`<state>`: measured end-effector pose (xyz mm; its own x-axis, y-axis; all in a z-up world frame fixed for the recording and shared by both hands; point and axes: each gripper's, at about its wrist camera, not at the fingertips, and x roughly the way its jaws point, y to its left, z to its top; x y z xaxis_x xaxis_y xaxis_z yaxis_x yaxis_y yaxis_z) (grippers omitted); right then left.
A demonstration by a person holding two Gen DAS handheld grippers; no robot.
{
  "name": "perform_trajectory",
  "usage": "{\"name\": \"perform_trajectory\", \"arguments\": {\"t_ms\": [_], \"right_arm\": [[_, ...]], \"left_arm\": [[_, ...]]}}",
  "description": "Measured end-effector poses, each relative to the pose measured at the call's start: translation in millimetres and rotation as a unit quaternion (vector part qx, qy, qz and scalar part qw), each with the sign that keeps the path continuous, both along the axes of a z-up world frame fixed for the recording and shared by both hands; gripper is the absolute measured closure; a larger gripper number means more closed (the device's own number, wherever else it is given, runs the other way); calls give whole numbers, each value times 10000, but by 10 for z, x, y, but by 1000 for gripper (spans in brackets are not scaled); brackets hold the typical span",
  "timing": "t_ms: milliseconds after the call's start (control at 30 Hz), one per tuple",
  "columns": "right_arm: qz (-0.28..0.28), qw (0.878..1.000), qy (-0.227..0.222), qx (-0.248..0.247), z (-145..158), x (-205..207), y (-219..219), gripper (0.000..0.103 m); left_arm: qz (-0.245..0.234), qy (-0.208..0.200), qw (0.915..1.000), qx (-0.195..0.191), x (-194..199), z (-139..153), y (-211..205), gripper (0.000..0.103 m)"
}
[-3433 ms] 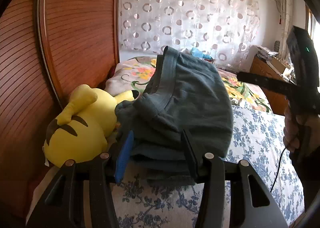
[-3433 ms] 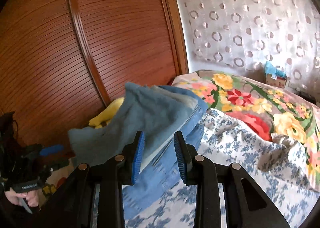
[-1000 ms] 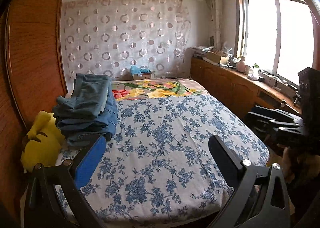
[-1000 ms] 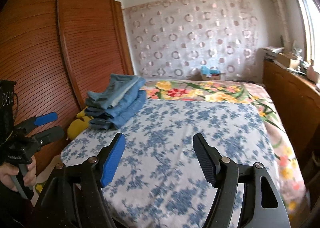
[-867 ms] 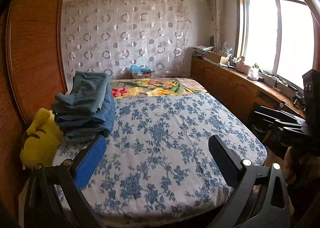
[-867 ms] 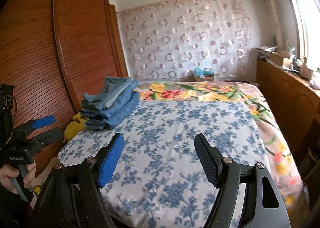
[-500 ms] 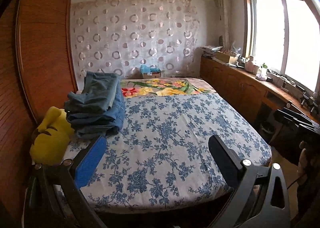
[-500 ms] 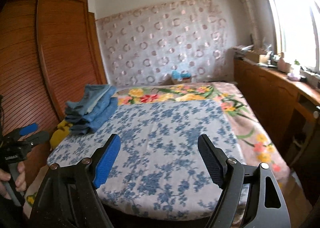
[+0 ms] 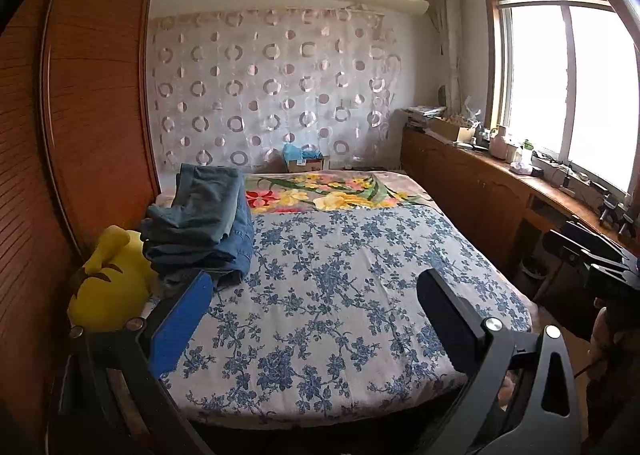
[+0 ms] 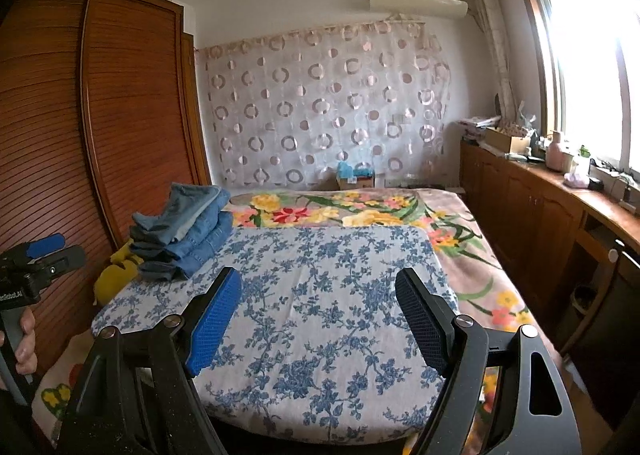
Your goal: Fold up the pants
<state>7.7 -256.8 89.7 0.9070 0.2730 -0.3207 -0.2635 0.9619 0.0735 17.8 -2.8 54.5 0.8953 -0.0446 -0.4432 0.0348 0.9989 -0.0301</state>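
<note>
The left tongs (image 9: 312, 319) and the right tongs (image 10: 320, 319) are both held wide apart with nothing between them, above the near edge of the bed spread with a blue-flowered white sheet (image 9: 340, 295). The folded blue denim pants (image 9: 200, 223) are stacked well ahead and left of both, presumably set aside as finished, beside a yellow plush toy (image 9: 108, 287).
</note>
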Motion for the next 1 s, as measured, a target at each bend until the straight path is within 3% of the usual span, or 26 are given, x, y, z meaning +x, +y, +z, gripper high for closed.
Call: {"name": "perform_trajectory", "arguments": {"t_ms": [1000], "right_arm": [[113,9999,38,-17,-54,116,-141,22]], "left_arm": [[74,20,10000,-19,-38,-42,-3,1]]}}
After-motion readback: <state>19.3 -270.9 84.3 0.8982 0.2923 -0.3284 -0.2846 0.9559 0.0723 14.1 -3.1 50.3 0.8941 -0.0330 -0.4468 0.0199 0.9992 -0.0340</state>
